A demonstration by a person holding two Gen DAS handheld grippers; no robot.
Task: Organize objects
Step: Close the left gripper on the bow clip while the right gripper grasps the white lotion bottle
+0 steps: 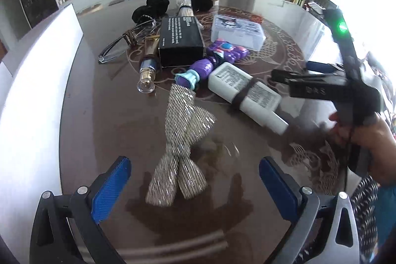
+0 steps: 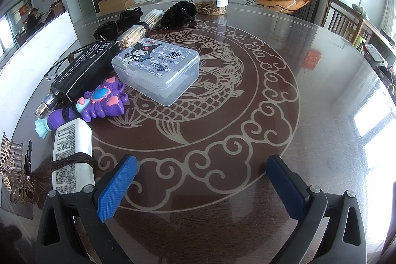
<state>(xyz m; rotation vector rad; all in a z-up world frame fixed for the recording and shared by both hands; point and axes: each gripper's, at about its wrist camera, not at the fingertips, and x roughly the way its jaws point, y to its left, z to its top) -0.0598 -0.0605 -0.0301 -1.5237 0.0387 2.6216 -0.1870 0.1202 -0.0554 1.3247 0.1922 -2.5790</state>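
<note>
Left hand-held gripper (image 1: 195, 186) hangs just above the desk (image 1: 104, 120) with fingers apart, the sparkly bow (image 1: 182, 140) lying between and slightly ahead of them. That bow looks light, soft and floppy, probably best pinched at its narrow middle. Beyond it lie a purple toy (image 1: 212, 58), a white bottle (image 1: 245, 93), a black box (image 1: 180, 41) and glasses (image 1: 123, 41). Right hand-held gripper (image 2: 201, 187), also spread and empty, is levelled over the bare fish pattern beside the bottle.
</note>
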